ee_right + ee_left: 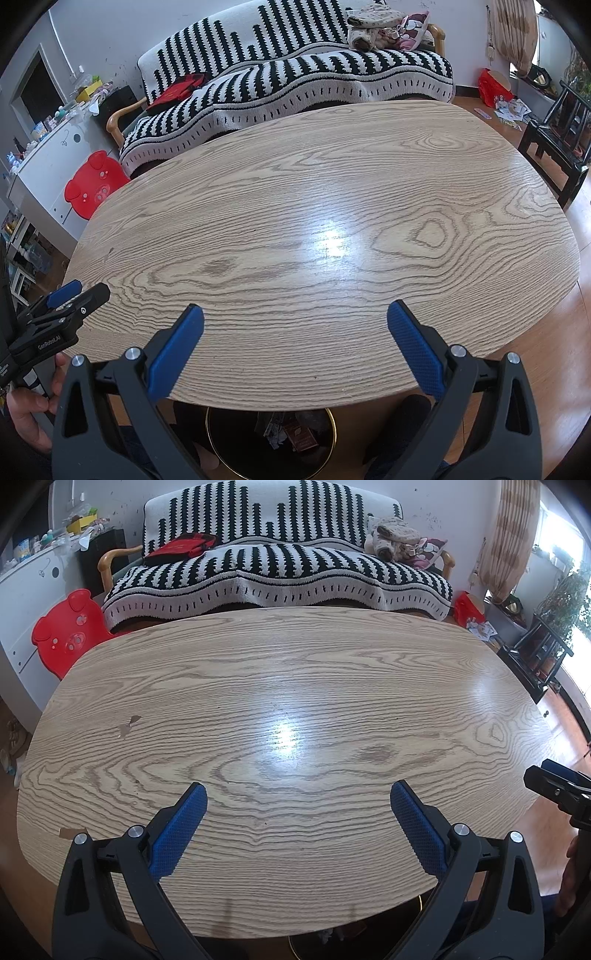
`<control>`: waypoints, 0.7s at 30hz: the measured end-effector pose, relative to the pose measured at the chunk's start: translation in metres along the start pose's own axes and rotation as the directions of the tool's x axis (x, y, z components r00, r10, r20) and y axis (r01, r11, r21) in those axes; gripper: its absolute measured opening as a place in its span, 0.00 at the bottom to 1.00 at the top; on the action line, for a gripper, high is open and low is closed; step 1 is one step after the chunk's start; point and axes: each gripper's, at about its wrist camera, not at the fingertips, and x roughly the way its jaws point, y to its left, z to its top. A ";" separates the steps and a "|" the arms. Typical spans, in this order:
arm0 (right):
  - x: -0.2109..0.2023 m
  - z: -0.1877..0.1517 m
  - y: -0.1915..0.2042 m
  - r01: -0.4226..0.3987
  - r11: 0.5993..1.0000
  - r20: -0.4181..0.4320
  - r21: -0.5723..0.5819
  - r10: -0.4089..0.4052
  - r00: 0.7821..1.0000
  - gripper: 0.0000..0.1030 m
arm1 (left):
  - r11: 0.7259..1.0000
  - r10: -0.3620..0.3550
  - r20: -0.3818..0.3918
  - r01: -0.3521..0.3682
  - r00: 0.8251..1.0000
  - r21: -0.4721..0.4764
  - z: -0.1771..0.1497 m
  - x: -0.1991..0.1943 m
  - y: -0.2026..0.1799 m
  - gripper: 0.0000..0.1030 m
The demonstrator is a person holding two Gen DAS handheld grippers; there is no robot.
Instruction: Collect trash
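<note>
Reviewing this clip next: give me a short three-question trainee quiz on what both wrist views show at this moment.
1. True or false: the left gripper is clamped on a piece of trash.
2. Where is the bin? A) on the sofa B) on the floor below the table's near edge C) on the tabletop
3. Fill in: the bin already holds crumpled ____.

Key
1. False; both the left gripper and the right gripper are open and empty above the table.
2. B
3. trash
</note>
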 end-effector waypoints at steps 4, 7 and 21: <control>0.000 0.000 0.000 0.000 1.000 -0.001 -0.001 0.000 1.000 0.93 | 1.000 -0.002 0.000 0.002 1.000 0.001 0.000 0.000 0.001 0.94; 0.000 0.000 0.001 0.000 1.000 -0.001 -0.002 0.000 1.000 0.93 | 1.000 -0.002 -0.001 0.002 1.000 0.007 0.000 0.000 0.000 0.94; 0.004 0.001 0.001 0.001 1.000 -0.013 -0.005 -0.001 1.000 0.93 | 1.000 0.009 0.017 -0.009 1.000 0.017 0.003 -0.003 -0.001 0.94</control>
